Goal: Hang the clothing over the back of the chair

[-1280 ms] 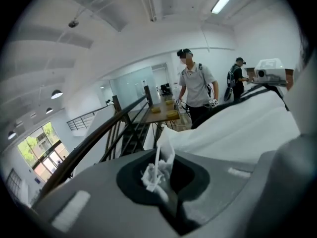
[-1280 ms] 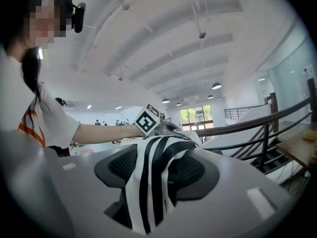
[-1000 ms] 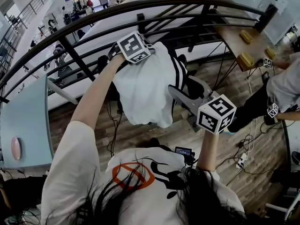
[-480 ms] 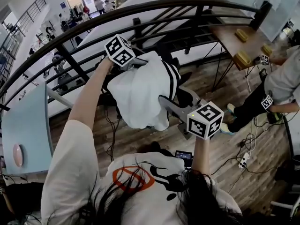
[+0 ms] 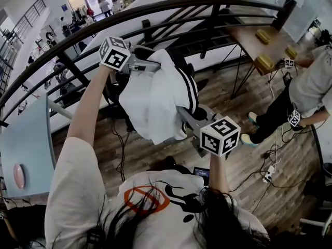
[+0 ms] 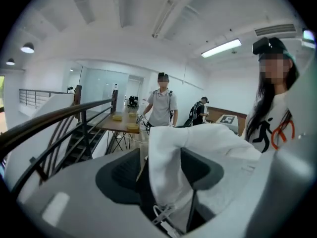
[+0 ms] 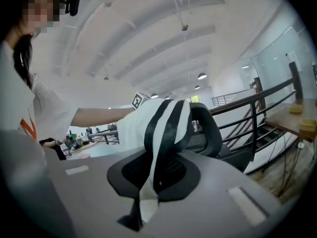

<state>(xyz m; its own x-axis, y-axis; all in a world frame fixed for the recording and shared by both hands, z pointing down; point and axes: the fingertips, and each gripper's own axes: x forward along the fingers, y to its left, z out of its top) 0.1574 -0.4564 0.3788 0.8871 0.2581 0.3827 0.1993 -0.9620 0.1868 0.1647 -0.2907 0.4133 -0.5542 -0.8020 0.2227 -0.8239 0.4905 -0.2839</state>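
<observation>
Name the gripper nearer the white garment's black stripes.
Right. The right gripper has just closed on the black stripes; the left gripper, jaws just opening around plain white cloth, sits at the opposite edge.

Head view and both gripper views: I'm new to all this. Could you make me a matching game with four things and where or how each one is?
Things:
1. left gripper
2. right gripper
3. white garment
4. wooden table

States:
A. lies over the back of the chair
B. jaws apart, white fabric loose between them
C. stands beside the railing
D. jaws pinching striped fabric

Pairs: 1-B, 2-D, 3-A, 4-C.

The left jaws have just been opening, and the right jaws have just been closing.
</observation>
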